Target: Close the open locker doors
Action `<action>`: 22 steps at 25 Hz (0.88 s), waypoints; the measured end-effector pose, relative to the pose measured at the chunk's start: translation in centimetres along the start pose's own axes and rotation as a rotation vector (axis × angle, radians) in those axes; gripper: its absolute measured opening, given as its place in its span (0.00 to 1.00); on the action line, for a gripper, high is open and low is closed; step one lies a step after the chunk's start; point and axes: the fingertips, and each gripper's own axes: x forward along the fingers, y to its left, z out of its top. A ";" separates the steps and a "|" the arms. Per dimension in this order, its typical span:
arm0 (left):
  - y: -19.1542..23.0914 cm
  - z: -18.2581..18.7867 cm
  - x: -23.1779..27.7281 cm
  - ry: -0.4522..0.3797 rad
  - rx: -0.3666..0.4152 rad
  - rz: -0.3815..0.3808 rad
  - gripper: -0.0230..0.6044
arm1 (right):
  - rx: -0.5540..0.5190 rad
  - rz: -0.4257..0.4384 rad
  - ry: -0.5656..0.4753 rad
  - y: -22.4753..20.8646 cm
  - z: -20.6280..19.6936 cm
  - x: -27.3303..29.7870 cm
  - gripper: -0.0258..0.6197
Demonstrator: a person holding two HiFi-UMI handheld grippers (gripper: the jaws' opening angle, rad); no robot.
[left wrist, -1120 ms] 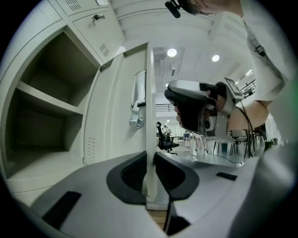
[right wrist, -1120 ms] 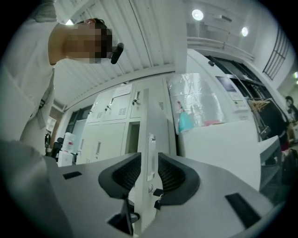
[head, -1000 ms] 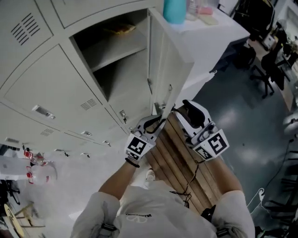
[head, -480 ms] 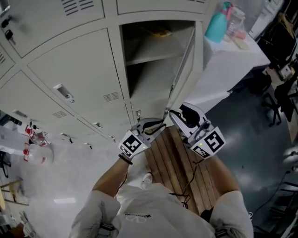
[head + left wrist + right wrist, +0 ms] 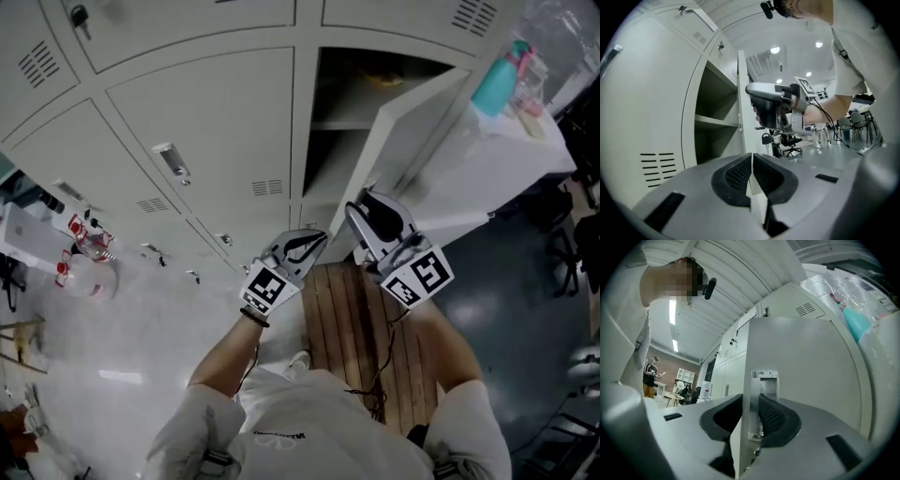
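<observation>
One locker (image 5: 339, 122) stands open, its pale grey door (image 5: 412, 150) swung out to the right. My right gripper (image 5: 362, 202) is at the door's free edge near its lower end. Its jaws are closing and straddle that edge (image 5: 751, 401), with the door (image 5: 806, 366) and its metal latch plate (image 5: 764, 378) between the pads. My left gripper (image 5: 315, 240) hangs just left of it, below the open compartment. Its jaws (image 5: 751, 161) are closing and almost together, with nothing gripped. The door's edge (image 5: 740, 93) and the right gripper (image 5: 773, 103) show beyond them.
Closed grey lockers (image 5: 206, 122) fill the wall to the left. A white table (image 5: 511, 159) with a teal bottle (image 5: 492, 80) stands right behind the door. A slatted wooden pallet (image 5: 352, 319) lies underfoot. A jug with a red cap (image 5: 89, 272) sits at the left.
The view has swung left along the lockers and more of the door's face shows. Both grippers stay by the door's lower edge; both pairs of jaws have narrowed.
</observation>
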 end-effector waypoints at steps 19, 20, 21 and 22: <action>11.3 2.4 4.2 0.037 -0.024 0.396 0.04 | 0.000 -0.092 0.000 -5.1 -2.2 10.3 0.15; 11.7 2.2 4.3 0.041 -0.028 0.401 0.04 | -0.001 -0.101 0.002 -5.4 -2.3 10.6 0.14; 12.0 2.1 4.5 0.044 -0.030 0.404 0.04 | 0.001 -0.109 0.000 -5.6 -2.3 10.9 0.14; 12.2 1.9 4.6 0.049 -0.030 0.406 0.04 | 0.007 -0.116 -0.005 -5.8 -2.3 11.1 0.14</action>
